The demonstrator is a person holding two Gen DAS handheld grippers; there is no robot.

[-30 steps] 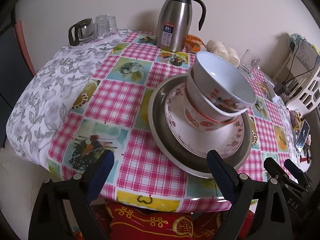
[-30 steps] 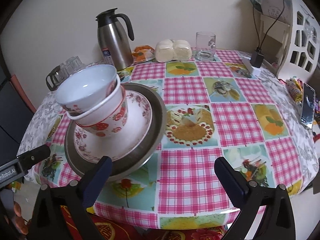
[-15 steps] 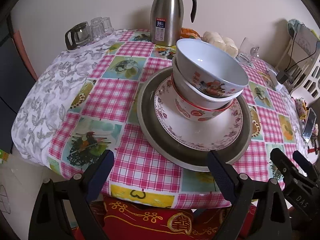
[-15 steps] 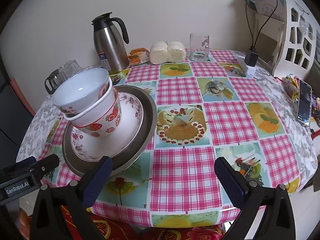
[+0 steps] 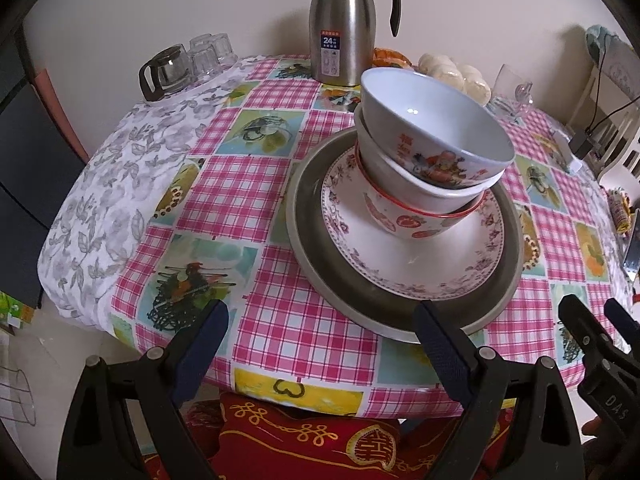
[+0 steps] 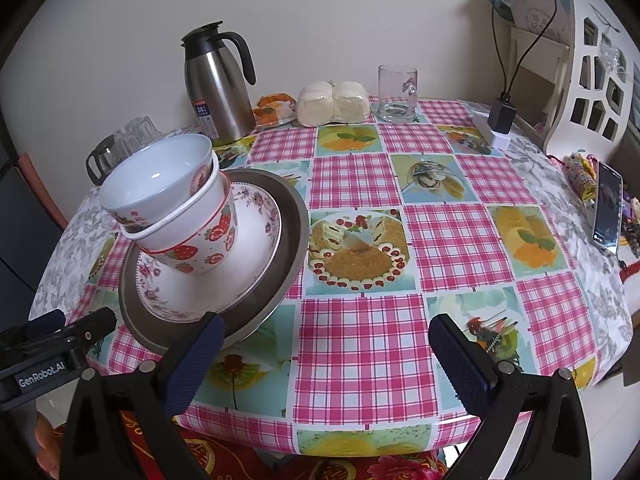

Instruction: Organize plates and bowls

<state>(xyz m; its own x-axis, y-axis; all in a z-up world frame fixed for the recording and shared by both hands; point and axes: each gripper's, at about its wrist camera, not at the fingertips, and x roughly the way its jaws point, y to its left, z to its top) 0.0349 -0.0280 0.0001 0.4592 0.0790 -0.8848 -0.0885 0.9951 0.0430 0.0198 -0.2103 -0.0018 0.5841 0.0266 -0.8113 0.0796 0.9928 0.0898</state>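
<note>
Left wrist view: the left gripper [image 5: 320,344] hovered wide open and empty at the table's [image 5: 240,200] near edge, closer to the stacked bowls [image 5: 432,160] on plates [image 5: 400,276] than before; thermos [image 5: 344,28] label read "24". Right wrist view: the right gripper [image 6: 324,348] stood wide, empty, nearer the table [image 6: 440,240]; the left gripper [image 6: 52,344] read "GenRobot.AI".

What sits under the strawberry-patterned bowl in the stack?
The strawberry-patterned bowl stands on a white floral-rimmed plate, which rests in a larger grey metal dish. The plate's centre beneath the bowl is covered, so nothing there can be seen.
</note>
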